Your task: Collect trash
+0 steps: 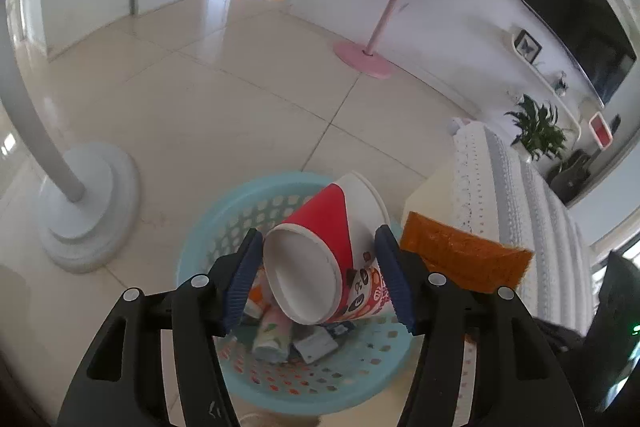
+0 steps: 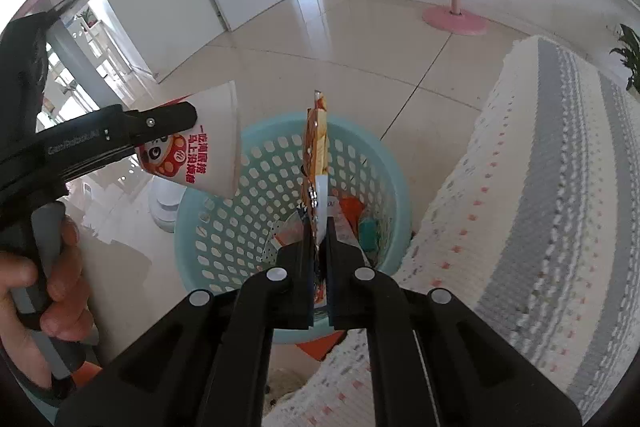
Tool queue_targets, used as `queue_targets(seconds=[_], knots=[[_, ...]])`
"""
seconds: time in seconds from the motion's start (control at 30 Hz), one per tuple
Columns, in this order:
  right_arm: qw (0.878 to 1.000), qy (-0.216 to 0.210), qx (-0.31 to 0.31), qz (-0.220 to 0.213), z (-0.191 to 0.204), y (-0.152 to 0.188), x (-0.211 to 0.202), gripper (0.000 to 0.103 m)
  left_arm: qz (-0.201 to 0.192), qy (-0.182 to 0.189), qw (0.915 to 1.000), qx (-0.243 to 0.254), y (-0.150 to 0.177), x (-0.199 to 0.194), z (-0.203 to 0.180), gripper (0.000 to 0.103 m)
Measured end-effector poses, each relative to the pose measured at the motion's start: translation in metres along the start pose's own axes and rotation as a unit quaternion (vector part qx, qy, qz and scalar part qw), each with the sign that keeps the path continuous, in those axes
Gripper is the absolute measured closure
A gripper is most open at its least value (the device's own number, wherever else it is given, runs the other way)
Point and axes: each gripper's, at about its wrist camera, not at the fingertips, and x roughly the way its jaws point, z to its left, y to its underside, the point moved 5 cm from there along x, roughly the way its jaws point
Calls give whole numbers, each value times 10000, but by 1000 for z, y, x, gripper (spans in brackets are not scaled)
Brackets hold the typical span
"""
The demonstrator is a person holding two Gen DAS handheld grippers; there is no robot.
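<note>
Two pieces of trash were being carried to a round, pale-blue perforated plastic basket [image 1: 208, 223] standing on the tiled floor beside a white-and-grey knitted cover [image 2: 532, 187]; some litter already lay at its bottom. The left gripper [image 1: 320, 275] was seen with its jaws half spread around a red-and-white paper cup with a cartoon print [image 1: 320, 247], held by its sides directly above the basket; whether the right pad pressed on it could not be told. The cup's long axis was tilted, its flat base turned toward the camera and its open mouth pointing away and upward. The right gripper [image 2: 320, 251] was closed tight on a flat, orange printed snack wrapper [image 2: 316, 147], which was held edge-on, its long axis running up and away over the basket's opening. The dropping step was judged to be in hand: next, both jaws would need to be spread so each item falls inside the rim.
</note>
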Motion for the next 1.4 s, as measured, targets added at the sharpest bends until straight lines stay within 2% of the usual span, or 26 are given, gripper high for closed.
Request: queue_targets(seconds=[0.03, 0.1, 0.2, 0.37, 0.5, 0.57, 0.7, 0.77, 0.83, 0.87, 0.9, 1.0, 1.13, 1.2, 1.3, 1.4], knots=[[10000, -15, 19, 39, 0, 0, 3, 100, 50, 143, 9997, -173, 1, 0, 5, 45], [9998, -19, 105, 156, 1, -1, 11, 96, 34, 161, 9993, -331, 0, -3, 13, 45], [9994, -72, 225, 245, 2, 5, 15, 87, -128, 34, 9994, -316, -6, -10, 16, 39], [9993, 92, 339, 142, -2, 8, 6, 85, -283, 160, 9990, -307, -10, -25, 7, 39], [9991, 168, 357, -156, -2, 8, -24, 85, -633, 102, 9979, -53, -11, -52, -10, 38], [9983, 232, 320, -429, -1, 4, -48, 85, -940, 40, 9956, 58, -6, -74, -21, 29], [9953, 312, 322, -857, 3, 1, -97, 85, -1335, -72, 9907, 247, 5, -110, -45, 28], [9923, 423, 252, -1138, 7, 1, -129, 81, -1570, -232, 9865, 415, 14, -131, -56, 25], [9900, 414, 182, -1338, 9, 3, -155, 66, -1822, -490, 9802, 606, 27, -153, -68, 21], [9883, 443, 142, -1450, 10, 4, -166, 53, -1926, -593, 9772, 669, 33, -162, -73, 20], [9847, 572, 114, -1643, 11, 9, -181, 49, -2041, -697, 9733, 784, 39, -170, -79, 18], [9797, 717, 95, -1871, 15, 20, -202, 48, -2283, -974, 9625, 1091, 64, -187, -92, 12], [9709, 1069, 100, -2143, 20, 39, -225, 41, -2554, -1036, 9533, 1236, 85, -193, -94, 9], [9667, 1188, 130, -2261, 20, 48, -233, 38, -2599, -1000, 9541, 1105, 86, -191, -92, 9], [9635, 1293, 184, -2337, 18, 54, -240, 37, -2468, -825, 9618, 850, 83, -183, -89, 8], [9611, 1352, 288, -2390, 12, 61, -244, 35, -2324, -924, 9649, 796, 87, -170, -83, 8]])
